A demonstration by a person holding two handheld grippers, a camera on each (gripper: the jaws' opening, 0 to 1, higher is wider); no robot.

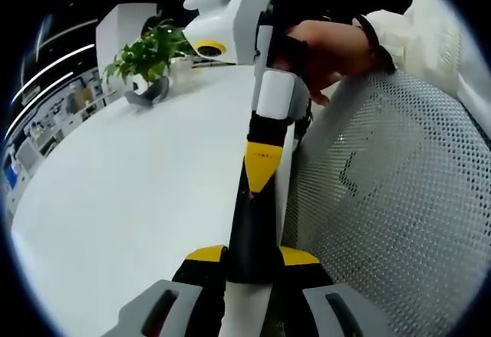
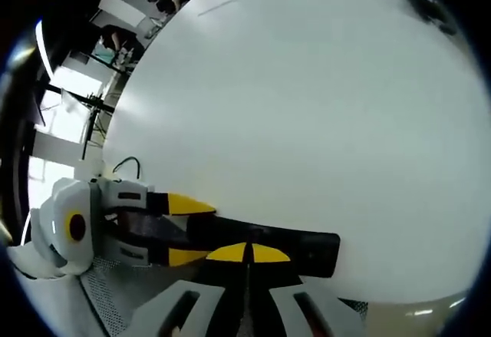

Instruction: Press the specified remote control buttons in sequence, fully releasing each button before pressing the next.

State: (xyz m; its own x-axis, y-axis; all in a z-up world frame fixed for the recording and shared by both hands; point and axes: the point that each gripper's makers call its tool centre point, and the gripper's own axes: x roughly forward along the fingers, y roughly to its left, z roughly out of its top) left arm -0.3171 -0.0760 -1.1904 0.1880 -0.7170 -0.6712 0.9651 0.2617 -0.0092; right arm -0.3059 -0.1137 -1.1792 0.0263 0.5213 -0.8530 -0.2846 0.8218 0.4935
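A black remote control (image 1: 251, 233) is seen in the left gripper view, clamped between the yellow-tipped jaws of the left gripper (image 1: 251, 254) at the bottom of the view. Its long axis runs straight ahead from those jaws, up the middle of the view, along the edge of a white table (image 1: 138, 191). The far end of the remote is met by the yellow tip of the right gripper (image 1: 262, 170), which comes down from the top of the view and is held by a person's hand (image 1: 326, 45) in a pale sleeve. To the right of the remote, beyond the table edge, a white mesh chair back (image 1: 391, 191) is seen. Far ahead and to the left, a potted plant (image 1: 149, 64) stands on the table.

In the right gripper view, the remote control (image 2: 276, 246) lies crosswise just ahead of the right gripper (image 2: 247, 254), its long axis running from left to right over the near edge of the white table (image 2: 307, 107). The right gripper's yellow tips are drawn together and rest against the remote's face. The left end of the remote is grasped between the yellow jaws of the left gripper (image 2: 178, 231), which enters from the left; the free end points to the right. No buttons can be made out on the remote in either view.
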